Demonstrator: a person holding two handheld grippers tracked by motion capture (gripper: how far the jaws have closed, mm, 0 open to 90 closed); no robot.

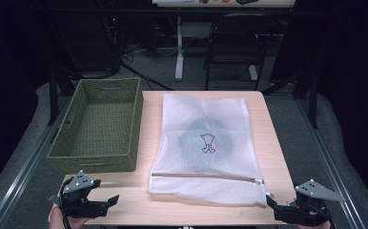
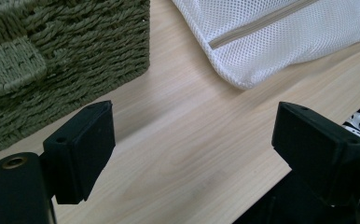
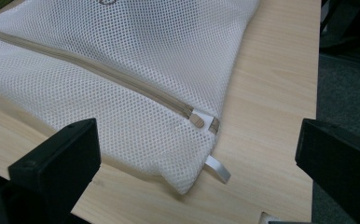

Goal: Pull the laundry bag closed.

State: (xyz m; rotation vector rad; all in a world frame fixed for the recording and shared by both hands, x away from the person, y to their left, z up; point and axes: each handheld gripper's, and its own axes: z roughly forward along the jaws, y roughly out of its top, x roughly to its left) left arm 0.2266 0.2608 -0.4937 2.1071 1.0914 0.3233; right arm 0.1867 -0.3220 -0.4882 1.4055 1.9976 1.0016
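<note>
The white net bag (image 1: 205, 148) is lying in the middle of the table (image 1: 277, 157), and both claws, left (image 1: 107, 201) at 7 o'clock and right (image 1: 270, 204) at 5 o'clock, are waiting released, so the right one should be pinching the zipper tab (image 3: 198, 120) gently.

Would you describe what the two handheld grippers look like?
Both are black. The left gripper and right gripper each carry a grey three-cornered plate with dark dots on top. Their jaws end in blocky, flat black pads with small screw holes.
</note>
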